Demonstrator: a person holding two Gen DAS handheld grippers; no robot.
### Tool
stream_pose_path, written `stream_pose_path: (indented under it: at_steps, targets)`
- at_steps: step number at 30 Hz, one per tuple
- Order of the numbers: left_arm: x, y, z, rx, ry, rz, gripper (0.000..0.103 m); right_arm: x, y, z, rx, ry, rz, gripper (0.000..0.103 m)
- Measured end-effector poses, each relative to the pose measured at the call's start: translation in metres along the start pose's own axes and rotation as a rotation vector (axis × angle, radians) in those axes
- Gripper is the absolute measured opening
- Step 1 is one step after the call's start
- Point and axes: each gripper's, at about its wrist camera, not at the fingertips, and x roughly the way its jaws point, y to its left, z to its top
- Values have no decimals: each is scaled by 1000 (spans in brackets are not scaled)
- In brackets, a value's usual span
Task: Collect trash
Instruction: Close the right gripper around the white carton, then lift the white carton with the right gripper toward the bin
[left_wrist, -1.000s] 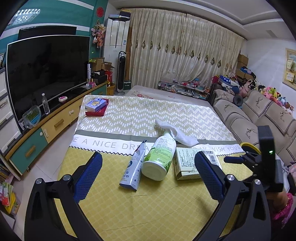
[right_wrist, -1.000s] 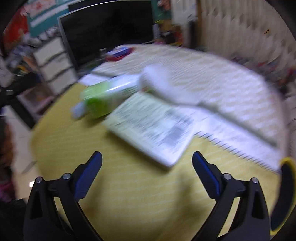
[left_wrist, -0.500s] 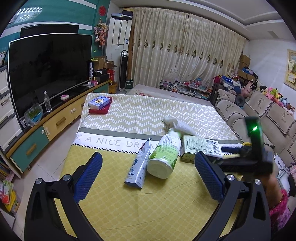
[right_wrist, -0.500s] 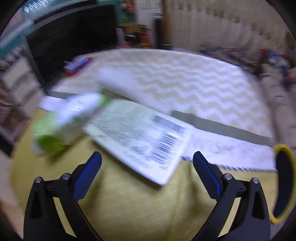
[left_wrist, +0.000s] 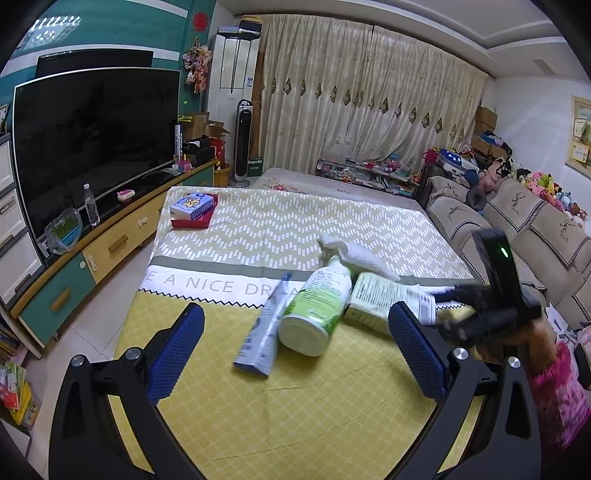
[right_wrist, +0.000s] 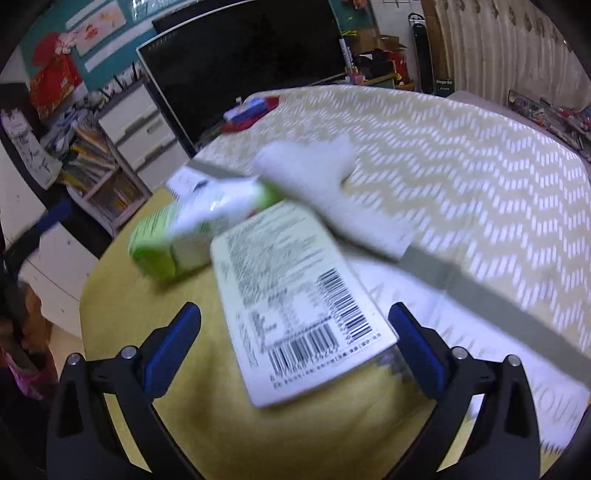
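The flat carton (right_wrist: 299, 306) with the barcode lies on the yellow cloth of the table (left_wrist: 295, 406), touching the green spray bottle (left_wrist: 317, 306), and it now sits between the right gripper (right_wrist: 295, 339)'s open jaws, closer than a second ago. The left gripper (left_wrist: 295, 347) hangs back, jaws open and empty, so a right-hand grab looks imminent.

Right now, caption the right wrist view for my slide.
Open right gripper straddles a flat barcode-printed carton lying beside a tipped green-and-white bottle.

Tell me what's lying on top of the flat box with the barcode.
A white cloth drapes over the far end of the box; whatever it covers is hidden. The barcode end is bare.
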Motion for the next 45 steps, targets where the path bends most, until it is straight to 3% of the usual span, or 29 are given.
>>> stream_pose_path:
  at_steps: [3, 7, 11, 16, 17, 18, 28, 36, 45]
  targets:
    - [-1, 3, 2, -16, -8, 2, 98, -6, 31, -21, -34, -12, -25, 97]
    - [-1, 5, 4, -23, -8, 0, 98, 7, 59, -30, -63, -31, -227, 97]
    - [-3, 3, 2, -6, -8, 1, 98, 13, 62, -30, -43, -43, -281, 94]
    - [-4, 2, 0, -7, -5, -5, 98, 14, 54, -30, 0, -30, -300, 84]
    - [-4, 1, 0, -7, -6, -6, 98, 10, 54, -32, 1, -37, -302, 73]
    - [-4, 1, 0, -7, -6, -7, 98, 9, 54, -32, 2, -40, -302, 72]
    - [-5, -11, 2, 18, -8, -14, 98, -44, 57, -53, 55, -145, -278, 70]
    - [-4, -23, 2, 38, -6, -28, 98, -99, 54, -69, 99, -244, -312, 68]
    - [-8, -34, 3, 60, -11, -37, 98, -129, 49, -75, 121, -313, -340, 68]
